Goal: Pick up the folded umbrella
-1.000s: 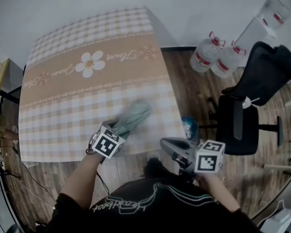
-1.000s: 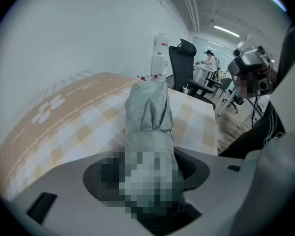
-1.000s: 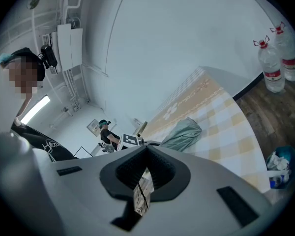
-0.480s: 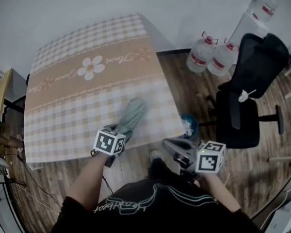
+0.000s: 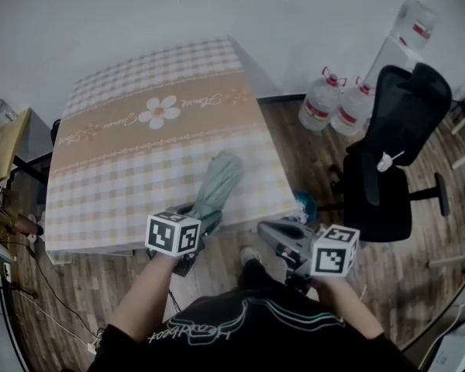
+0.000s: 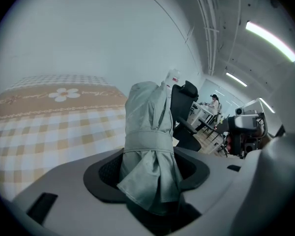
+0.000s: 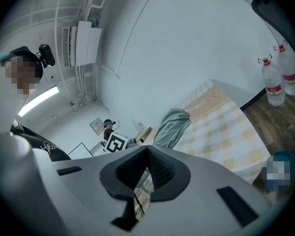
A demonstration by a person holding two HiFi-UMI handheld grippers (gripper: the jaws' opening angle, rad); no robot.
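Observation:
The folded grey-green umbrella hangs over the near edge of the checked table, its near end raised. My left gripper is shut on that near end. In the left gripper view the umbrella stands up between the dark pads, strap wrapped round its middle, with my left gripper clamped on its lower fabric. My right gripper hovers off the table's near right corner, holding nothing. In the right gripper view its pads meet at my right gripper, with the umbrella farther off.
A black office chair stands to the right on the wooden floor. Two large water bottles and a dispenser sit by the wall. A small blue bin is beside the table's right corner. Cables run on the floor at left.
My left gripper has risen and pulled back toward me with the umbrella, lifting its near end off the table. The right gripper stays almost where it was in the view.

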